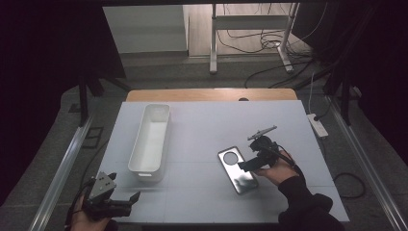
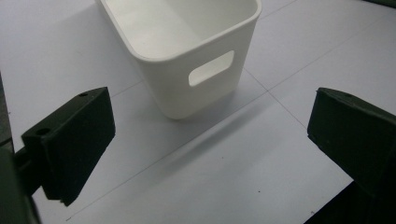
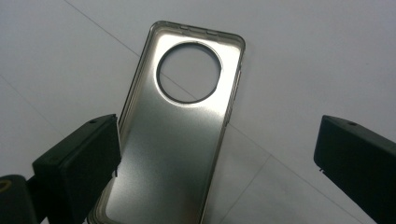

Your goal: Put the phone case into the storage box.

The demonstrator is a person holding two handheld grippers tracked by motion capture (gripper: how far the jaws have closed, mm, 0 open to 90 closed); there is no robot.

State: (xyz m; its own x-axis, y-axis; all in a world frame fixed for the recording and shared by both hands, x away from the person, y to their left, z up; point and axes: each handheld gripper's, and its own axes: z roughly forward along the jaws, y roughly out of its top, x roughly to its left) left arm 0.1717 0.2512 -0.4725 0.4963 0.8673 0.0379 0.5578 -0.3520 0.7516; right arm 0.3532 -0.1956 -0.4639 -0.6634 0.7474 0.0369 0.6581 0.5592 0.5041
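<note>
A grey, see-through phone case (image 1: 237,169) with a round camera hole lies flat on the white table (image 1: 216,120), right of centre. My right gripper (image 1: 248,161) hovers just over its right edge, open. In the right gripper view the case (image 3: 177,140) lies between and below the spread jaws of the gripper (image 3: 215,158), and the left finger (image 3: 79,168) overlaps its lower left edge. A long white bin (image 1: 150,139) stands empty at the left. My left gripper (image 1: 124,188) sits open at the near left corner, facing the bin's handle end (image 2: 173,84) with nothing between its fingers (image 2: 70,144).
A wooden strip (image 1: 211,94) borders the table's far edge. A white power strip (image 1: 317,125) lies on the floor off the right side, with cables beyond it. Metal frame legs (image 1: 213,43) stand behind the table. Rails run along both sides.
</note>
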